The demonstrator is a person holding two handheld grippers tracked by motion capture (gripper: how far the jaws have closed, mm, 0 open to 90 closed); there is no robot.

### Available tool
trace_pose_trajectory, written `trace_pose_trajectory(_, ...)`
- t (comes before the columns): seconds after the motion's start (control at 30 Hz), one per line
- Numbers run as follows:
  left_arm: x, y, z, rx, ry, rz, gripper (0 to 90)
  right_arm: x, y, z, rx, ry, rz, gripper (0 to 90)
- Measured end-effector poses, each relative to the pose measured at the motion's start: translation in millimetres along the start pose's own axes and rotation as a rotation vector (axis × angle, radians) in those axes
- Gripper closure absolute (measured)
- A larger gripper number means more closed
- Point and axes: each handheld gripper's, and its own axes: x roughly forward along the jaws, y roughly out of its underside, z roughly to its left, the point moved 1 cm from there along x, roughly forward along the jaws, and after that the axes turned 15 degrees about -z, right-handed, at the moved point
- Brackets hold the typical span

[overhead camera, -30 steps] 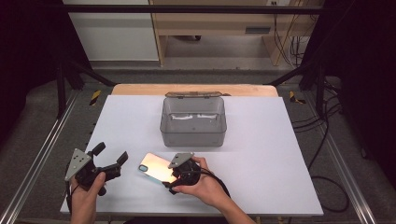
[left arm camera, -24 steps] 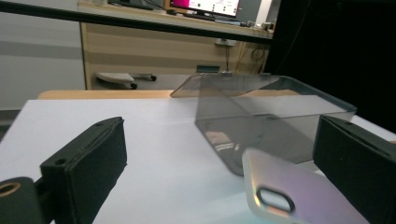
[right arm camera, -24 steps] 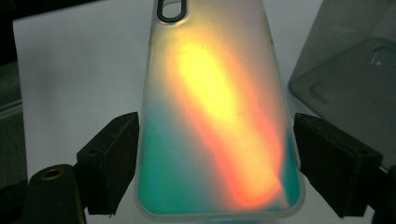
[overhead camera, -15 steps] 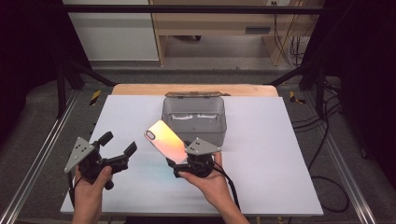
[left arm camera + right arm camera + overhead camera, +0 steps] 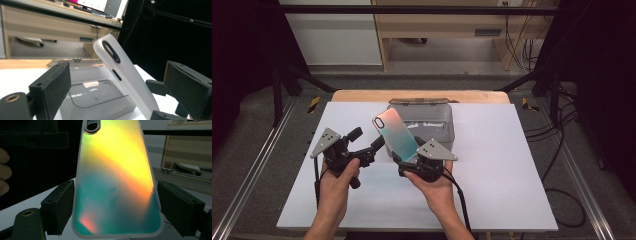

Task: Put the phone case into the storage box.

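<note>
the clear box [image 5: 432, 122] on the desk [image 5: 502, 175] sits just beyond both tongs; its contents can't be made out. the right tongs [image 5: 408, 161] grip the case [image 5: 396, 135] by its lower end, tilted up over the box's near wall. it is iridescent, orange to teal, with a frosted rim and a camera cutout. the left tongs [image 5: 367, 141] gape open just left of it.
</note>
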Motion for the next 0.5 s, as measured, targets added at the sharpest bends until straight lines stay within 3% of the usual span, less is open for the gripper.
trace_pose_trajectory(0.3,6.9,14.0,-5.4,-0.121,0.017,0.045,34.8,-1.8,-1.5,0.3,-0.011,0.018,-0.025,17.5)
trace_pose_trajectory(0.37,7.6,16.3,-6.2,-0.152,0.038,0.042,39.1,-1.5,-1.4,0.5,-0.008,0.020,-0.028,17.5)
trace_pose_trajectory(0.5,8.5,19.3,-5.9,-0.180,0.024,0.033,48.4,1.0,0.0,4.2,-0.008,0.022,-0.030,17.5)
